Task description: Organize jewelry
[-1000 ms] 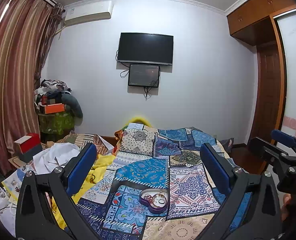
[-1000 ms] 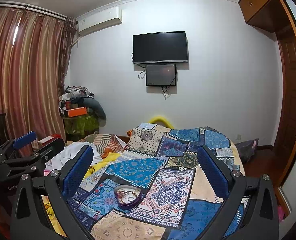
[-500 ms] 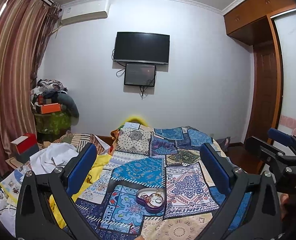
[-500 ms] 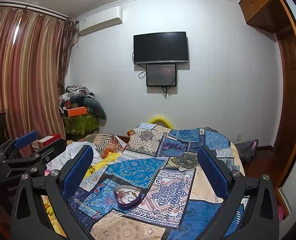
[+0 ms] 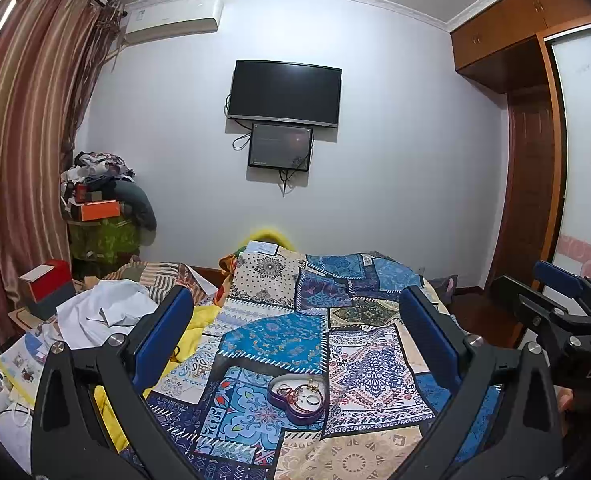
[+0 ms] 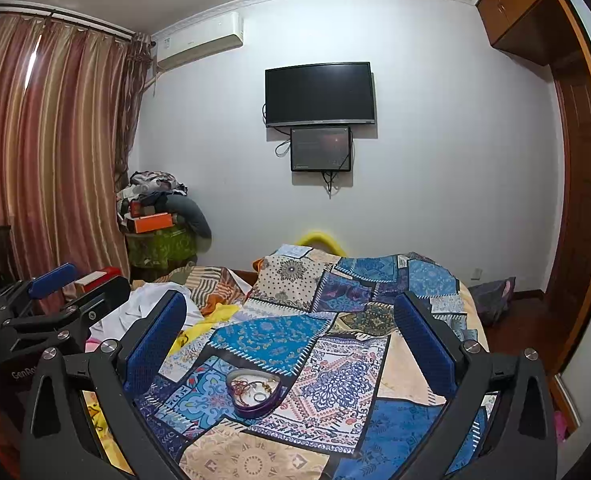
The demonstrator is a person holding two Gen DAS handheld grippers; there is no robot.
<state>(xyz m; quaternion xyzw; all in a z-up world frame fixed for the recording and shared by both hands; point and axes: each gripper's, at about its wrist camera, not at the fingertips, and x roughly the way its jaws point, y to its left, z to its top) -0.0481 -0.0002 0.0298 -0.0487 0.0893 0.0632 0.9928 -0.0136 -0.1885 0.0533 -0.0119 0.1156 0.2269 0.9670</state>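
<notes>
A purple heart-shaped dish (image 5: 298,397) lies on the patchwork bedspread (image 5: 279,336) and holds rings, chains and a reddish bracelet. It also shows in the right wrist view (image 6: 256,393). My left gripper (image 5: 295,312) is open and empty, held above and short of the dish. My right gripper (image 6: 289,314) is open and empty too, likewise above the dish. The right gripper shows at the right edge of the left wrist view (image 5: 555,300); the left gripper shows at the left edge of the right wrist view (image 6: 55,292).
White cloth (image 5: 103,312) and yellow fabric (image 5: 199,320) lie on the bed's left side. A red box (image 5: 45,280) and papers (image 5: 19,364) sit farther left. A cluttered stand (image 5: 103,220) stands by the curtain. A TV (image 5: 285,92) hangs on the far wall.
The left wrist view has drifted slightly, so the dish sits a little more to the left in it. The right gripper has barely moved. Both stay open.
</notes>
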